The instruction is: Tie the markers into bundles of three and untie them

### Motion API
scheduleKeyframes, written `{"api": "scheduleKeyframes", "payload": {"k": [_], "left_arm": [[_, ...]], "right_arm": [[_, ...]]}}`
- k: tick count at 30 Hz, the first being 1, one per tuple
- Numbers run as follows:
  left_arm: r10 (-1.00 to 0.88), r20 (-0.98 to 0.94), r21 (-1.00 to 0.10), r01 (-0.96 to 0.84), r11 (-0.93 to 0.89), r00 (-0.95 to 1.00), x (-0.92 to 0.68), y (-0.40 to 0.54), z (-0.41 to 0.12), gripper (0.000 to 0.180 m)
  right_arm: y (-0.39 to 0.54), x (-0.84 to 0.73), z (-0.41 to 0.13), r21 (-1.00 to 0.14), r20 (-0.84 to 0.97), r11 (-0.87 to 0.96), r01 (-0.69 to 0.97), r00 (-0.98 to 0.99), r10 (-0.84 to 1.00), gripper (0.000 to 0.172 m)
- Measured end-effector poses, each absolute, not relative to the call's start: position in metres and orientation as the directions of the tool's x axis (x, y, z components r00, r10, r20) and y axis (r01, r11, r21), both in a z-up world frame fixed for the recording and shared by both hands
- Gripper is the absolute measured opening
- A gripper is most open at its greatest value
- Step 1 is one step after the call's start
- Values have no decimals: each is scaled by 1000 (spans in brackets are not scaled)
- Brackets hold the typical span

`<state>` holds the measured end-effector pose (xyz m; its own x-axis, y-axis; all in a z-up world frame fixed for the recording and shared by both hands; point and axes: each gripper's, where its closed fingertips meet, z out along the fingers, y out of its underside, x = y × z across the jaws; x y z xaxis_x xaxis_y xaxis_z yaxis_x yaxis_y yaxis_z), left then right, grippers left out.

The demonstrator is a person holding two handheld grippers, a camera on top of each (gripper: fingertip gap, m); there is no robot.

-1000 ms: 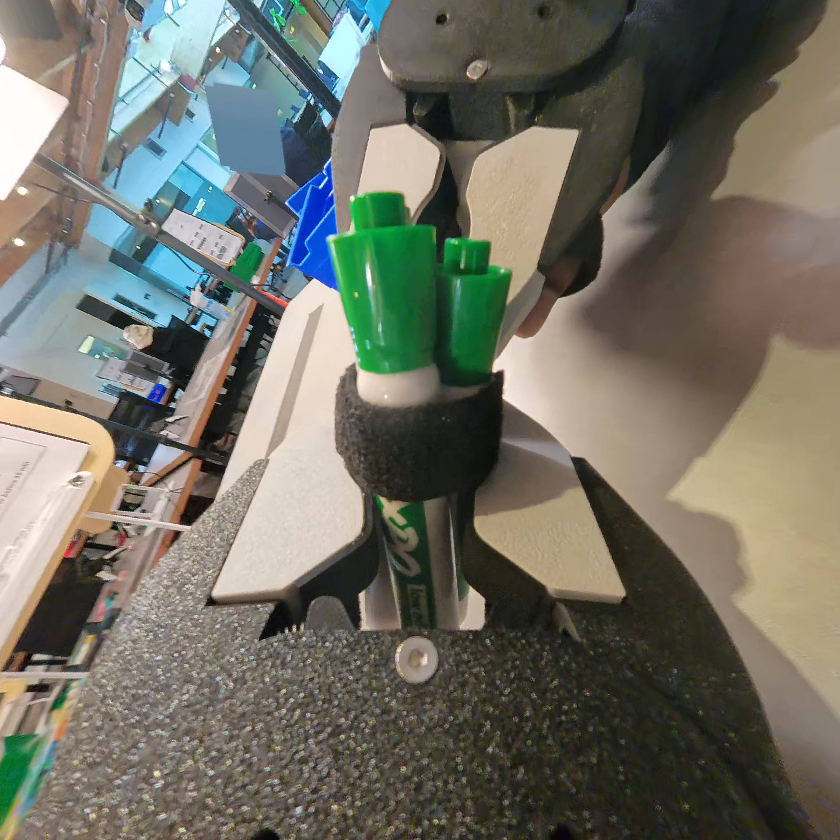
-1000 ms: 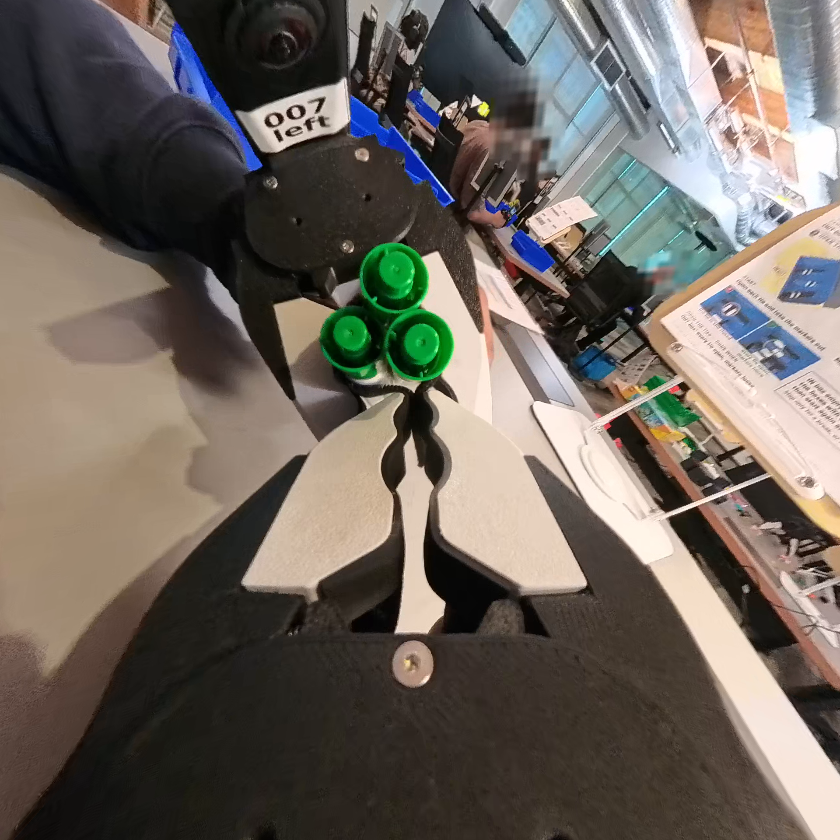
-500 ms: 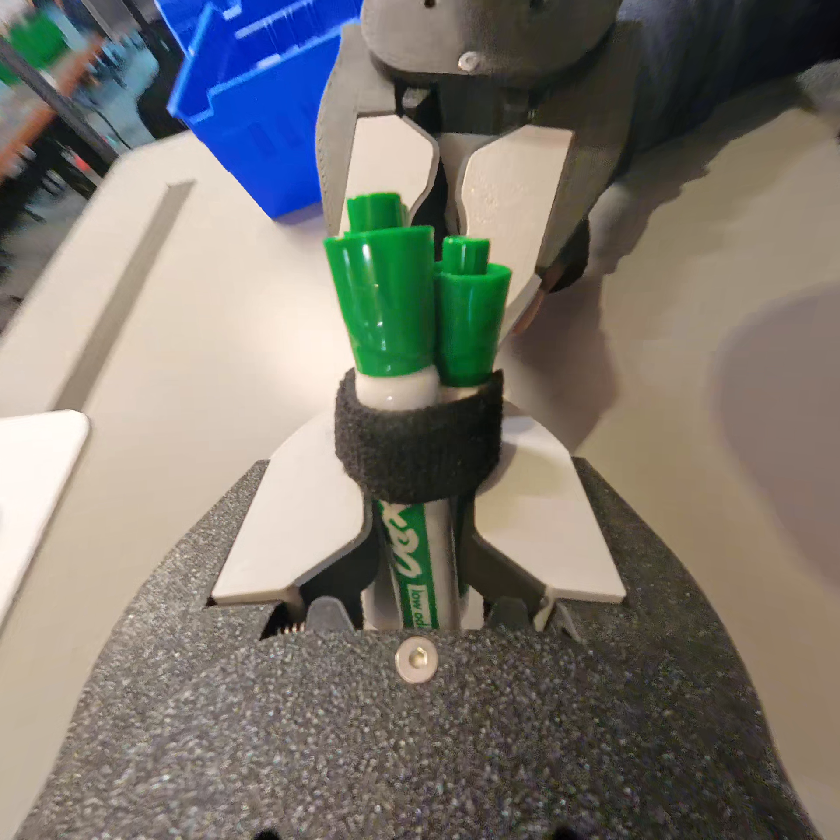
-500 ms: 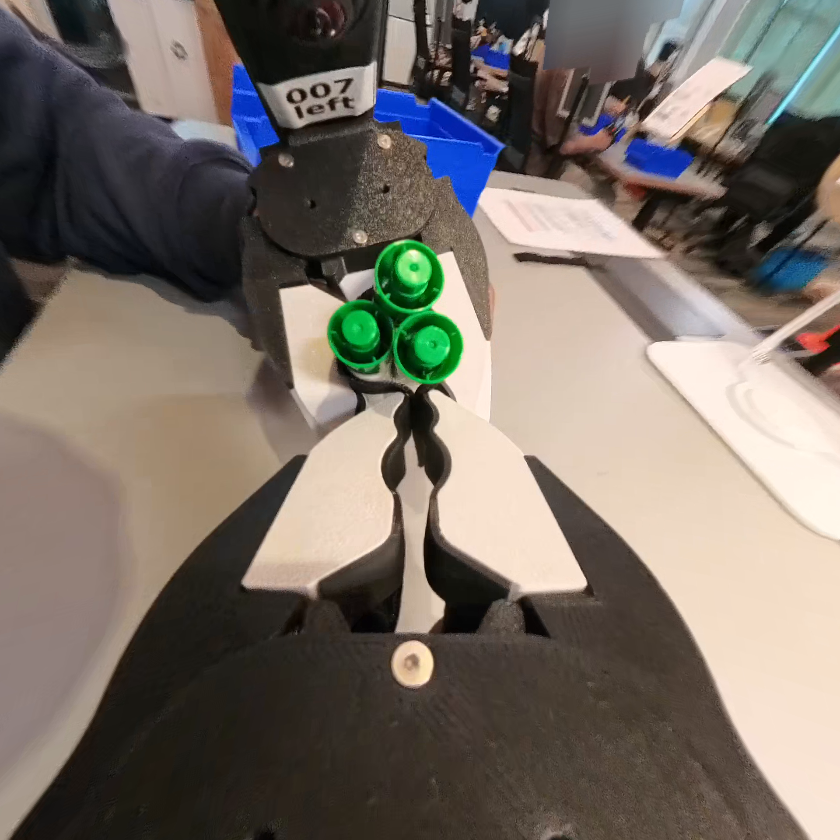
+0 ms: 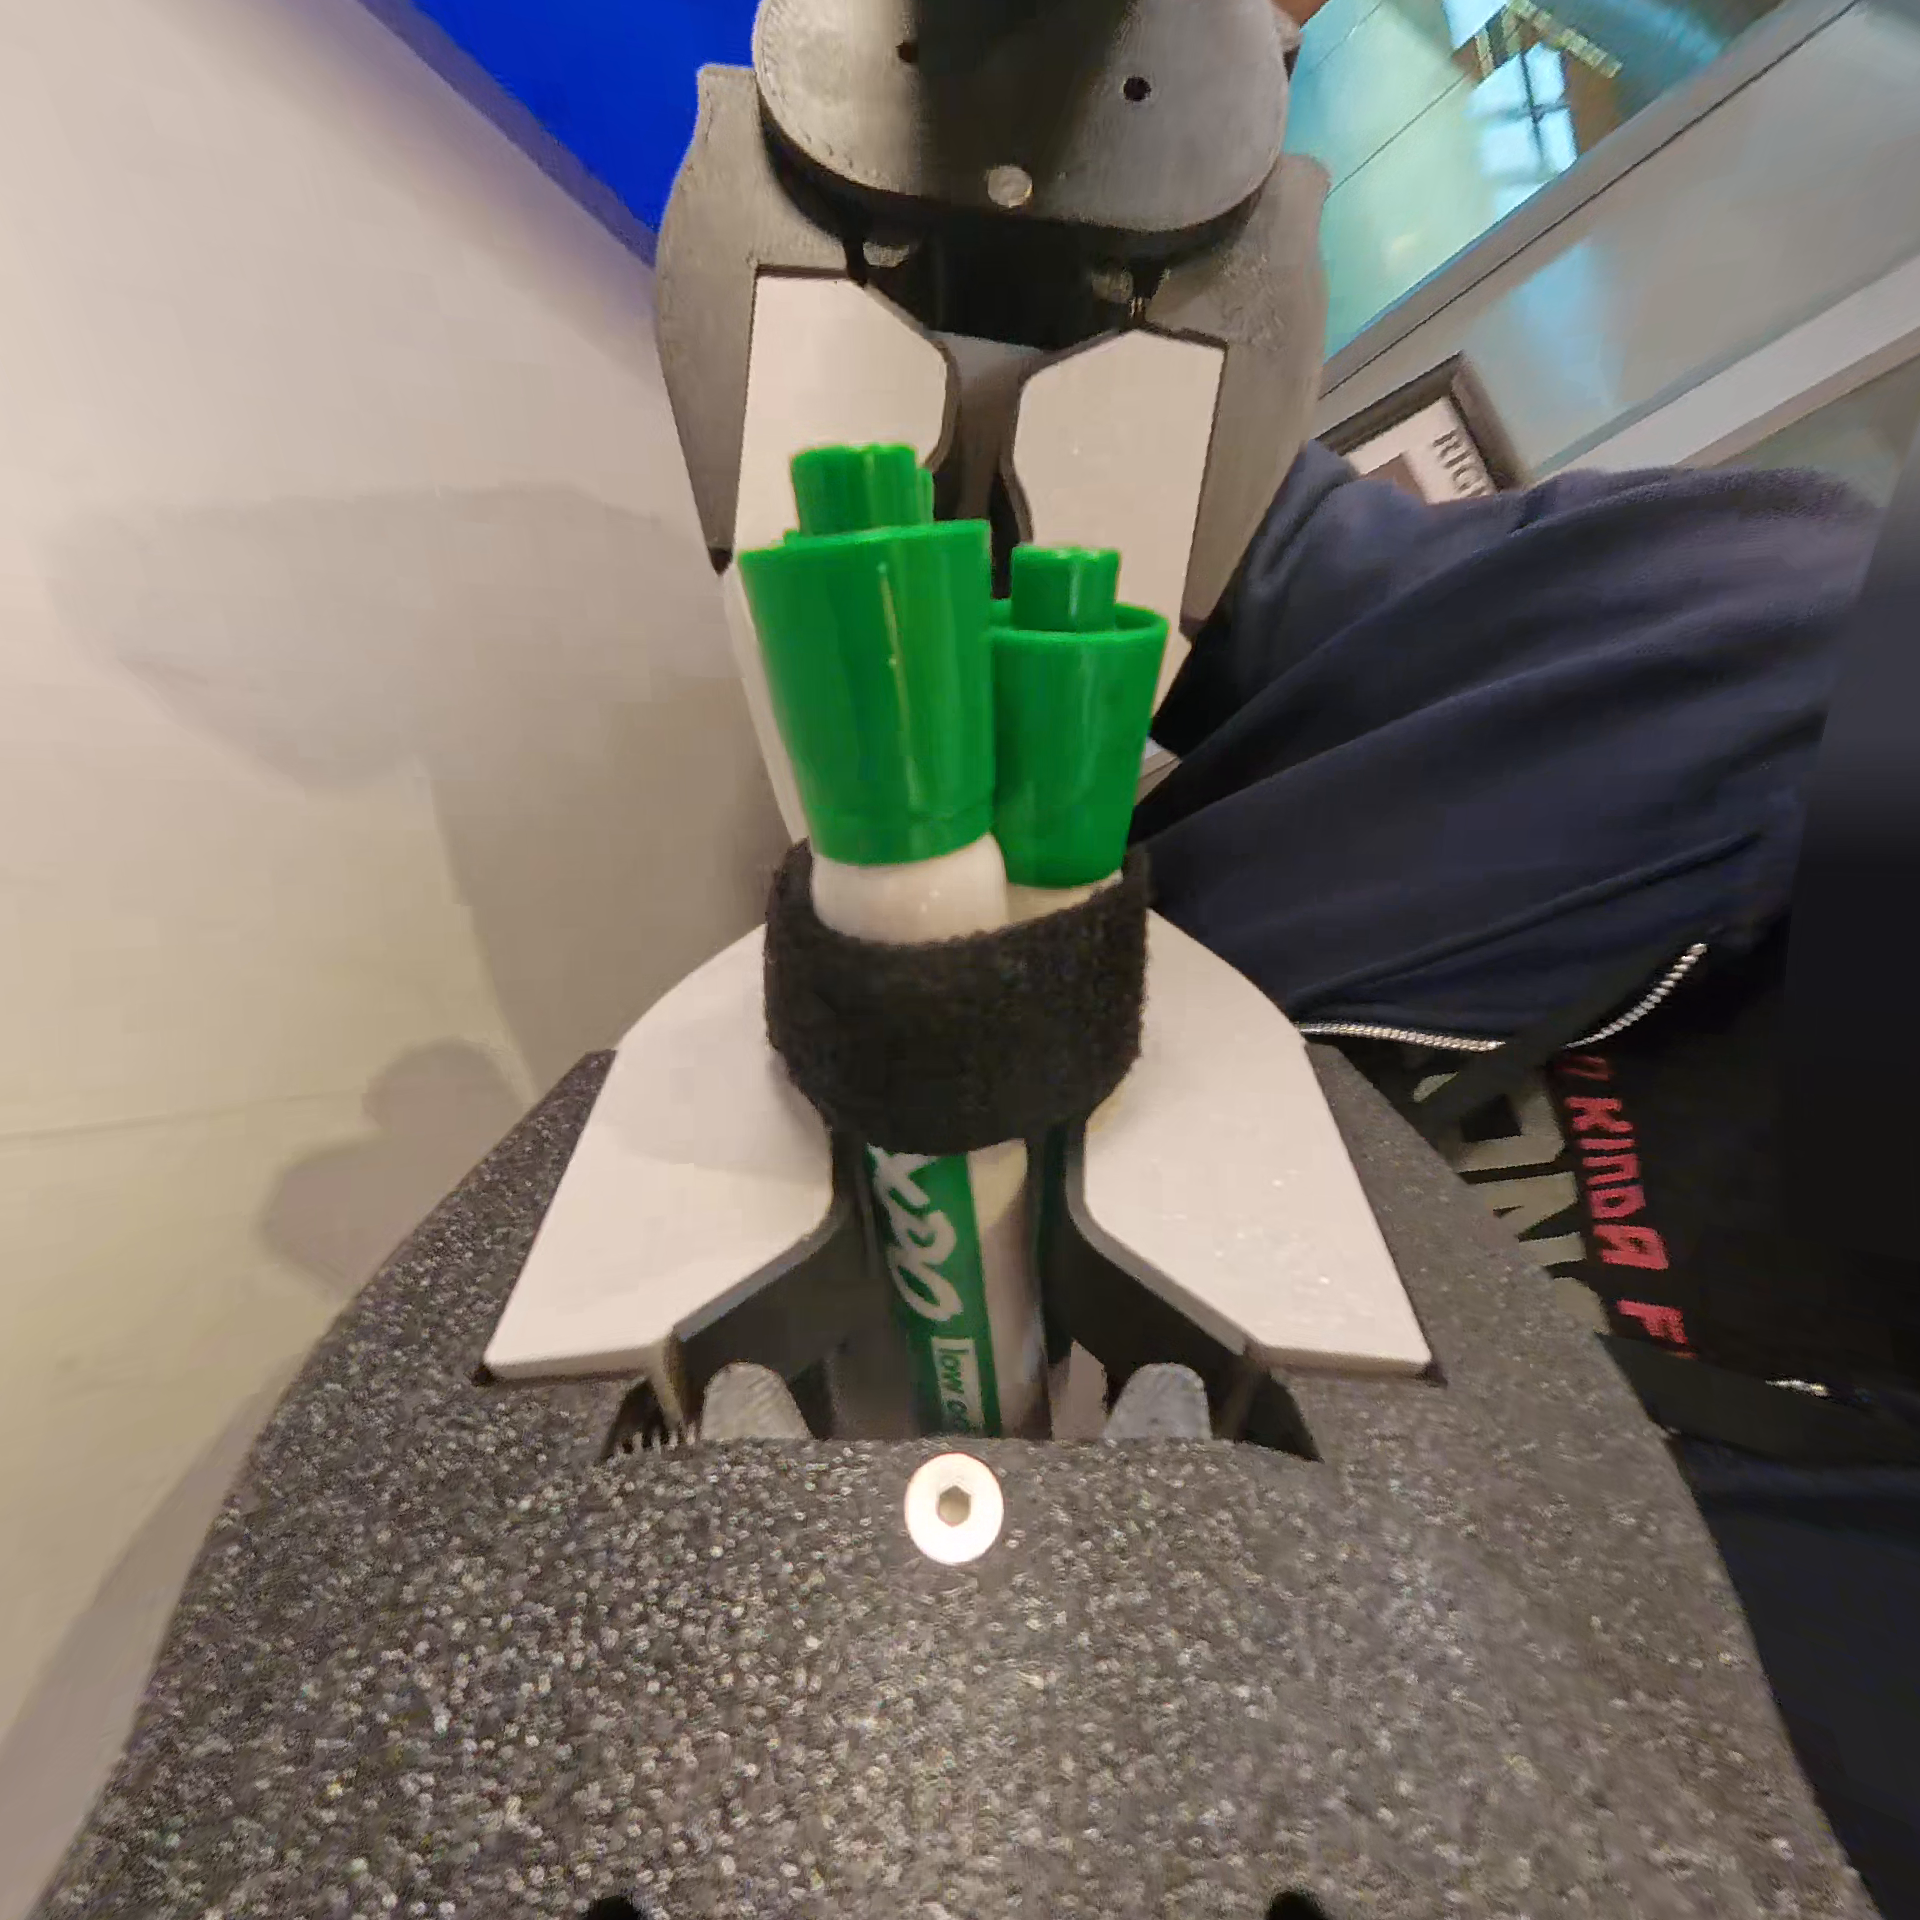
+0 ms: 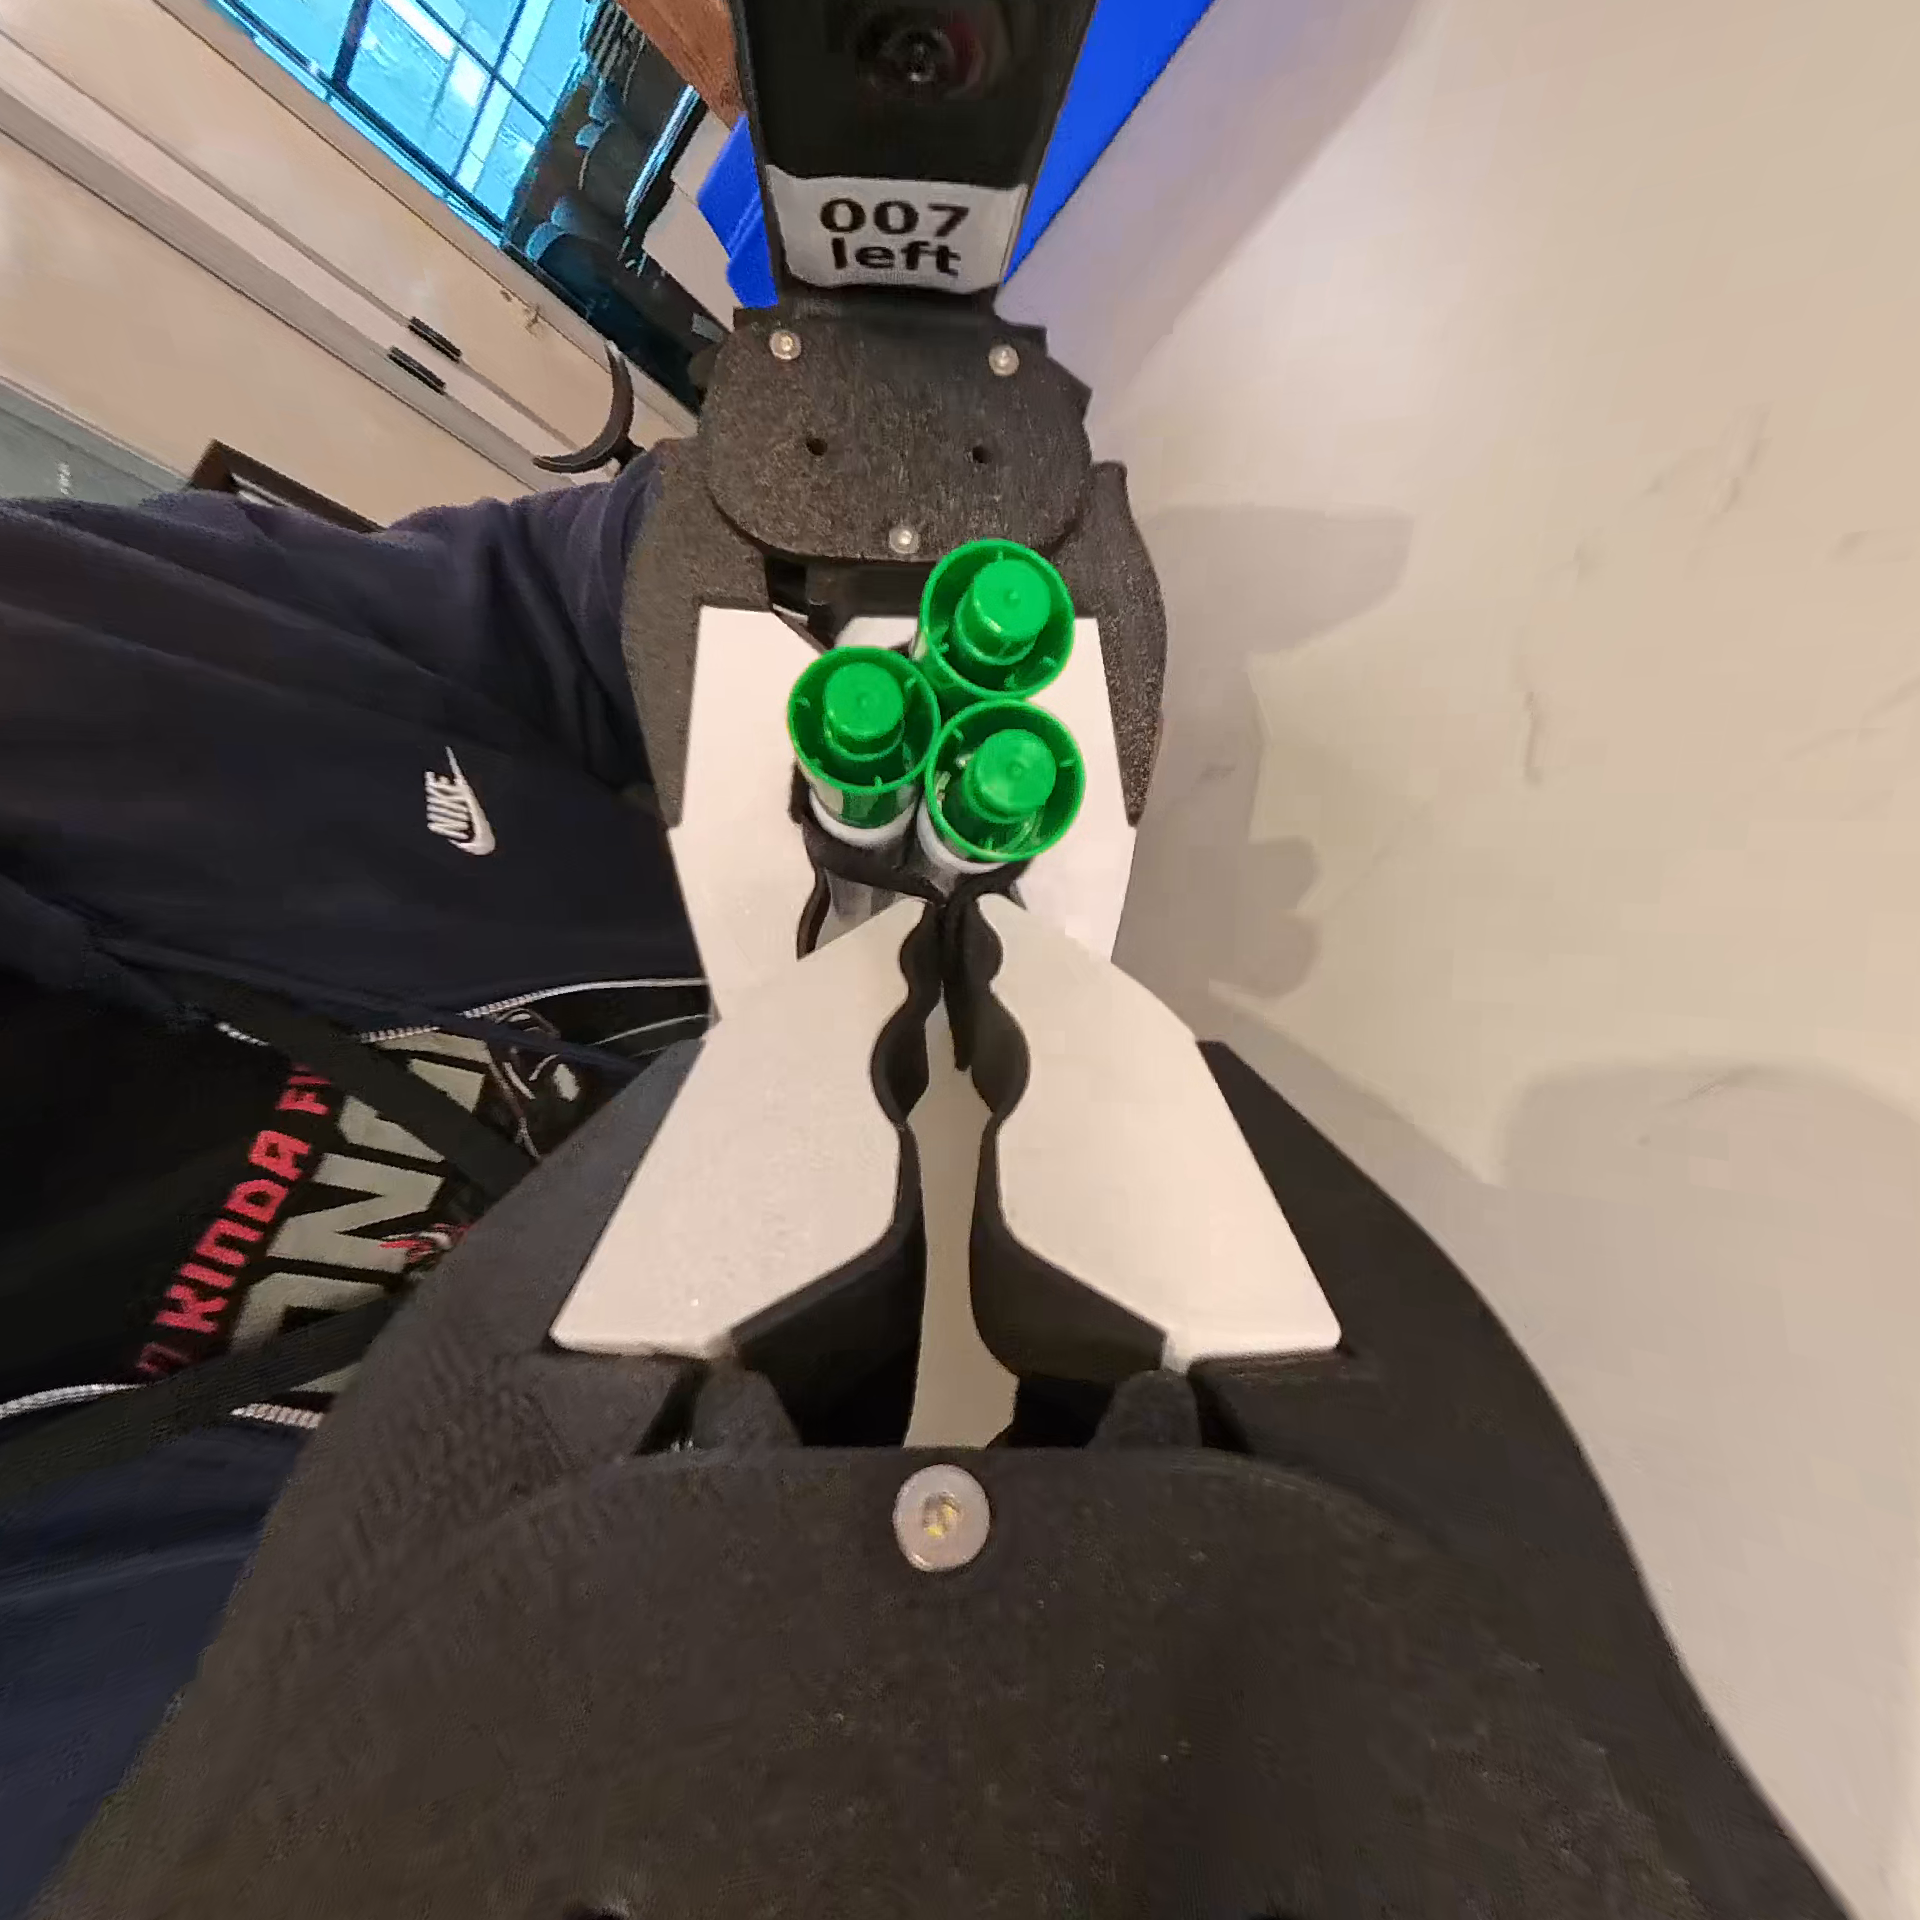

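Claw point(image 6: 940, 935) pinching strap point(image 6: 961, 997) shows only rightward.

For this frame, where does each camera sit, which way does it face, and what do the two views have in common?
Left wrist view: sits on the left gripper, looking along its fingers at the bundle of green markers in a black strap that it holds; the right gripper faces it, a dark sleeve beside.
Right wrist view: sits on the right gripper, shut on the strap's tail, facing the marker caps end-on and the left gripper.
Shared: markers, strap, both grippers, the person's dark jacket, pale table.
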<state>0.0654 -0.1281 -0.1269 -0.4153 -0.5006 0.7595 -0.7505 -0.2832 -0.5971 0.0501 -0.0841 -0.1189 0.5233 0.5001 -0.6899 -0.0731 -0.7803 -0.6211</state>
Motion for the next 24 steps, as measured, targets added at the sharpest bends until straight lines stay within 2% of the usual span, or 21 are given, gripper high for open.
{"api": "scheduleKeyframes", "payload": {"k": [5, 14, 24], "left_arm": [[-403, 829, -532, -768, -357, -387, 62, -131, -123, 43], [-389, 842, -518, -764, -385, -375, 66, -125, -130, 42], [-439, 805, -565, -739, -367, -398, 69, -121, -133, 43]], "right_arm": [[-86, 47, -120, -568, -749, -817, -100, 474, 463, 3], [-81, 50, -127, -515, -806, -846, -140, 417, 421, 5], [-81, 53, -124, -555, -781, -820, -138, 427, 457, 20]]}}
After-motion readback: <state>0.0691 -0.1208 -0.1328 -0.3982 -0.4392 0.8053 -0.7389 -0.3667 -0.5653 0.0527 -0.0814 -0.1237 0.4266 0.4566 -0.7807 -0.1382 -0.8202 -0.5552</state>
